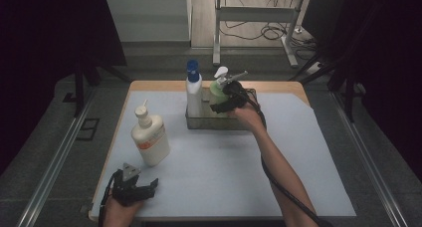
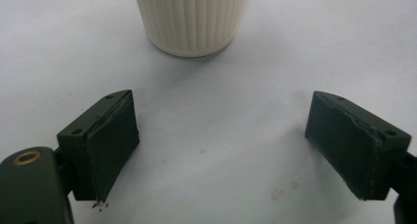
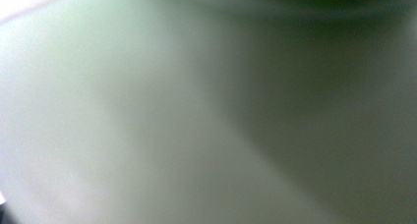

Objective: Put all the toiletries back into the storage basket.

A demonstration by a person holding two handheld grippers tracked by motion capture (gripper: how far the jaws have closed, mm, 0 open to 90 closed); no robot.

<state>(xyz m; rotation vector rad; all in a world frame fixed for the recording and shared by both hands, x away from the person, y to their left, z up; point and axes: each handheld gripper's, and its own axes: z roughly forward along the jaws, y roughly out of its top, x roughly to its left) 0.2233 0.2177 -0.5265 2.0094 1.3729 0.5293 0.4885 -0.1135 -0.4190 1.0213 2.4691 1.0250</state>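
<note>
A green pump bottle (image 1: 217, 89) stands in a clear bin (image 1: 215, 123) at the back of the table. My right gripper (image 1: 225, 98) is up against it from the right and seems shut around its body. In the right gripper view a blurred green bottle (image 3: 196, 111) surface lies so close that the jaws are hidden. A white pump bottle (image 1: 150, 140) stands upright at the front left. My left gripper (image 1: 148, 187) rests low near the front edge just short of it. Its jaws stand wide open, with the white bottle's ribbed base (image 2: 192, 17) a little way ahead of the left gripper (image 2: 221, 145).
A white bottle with a blue cap (image 1: 193, 87) stands in the bin's left part, beside the green one. The table carries a pale mat (image 1: 224, 162) with bare room at the middle and right. The right gripper's cable trails along the forearm (image 1: 278, 172).
</note>
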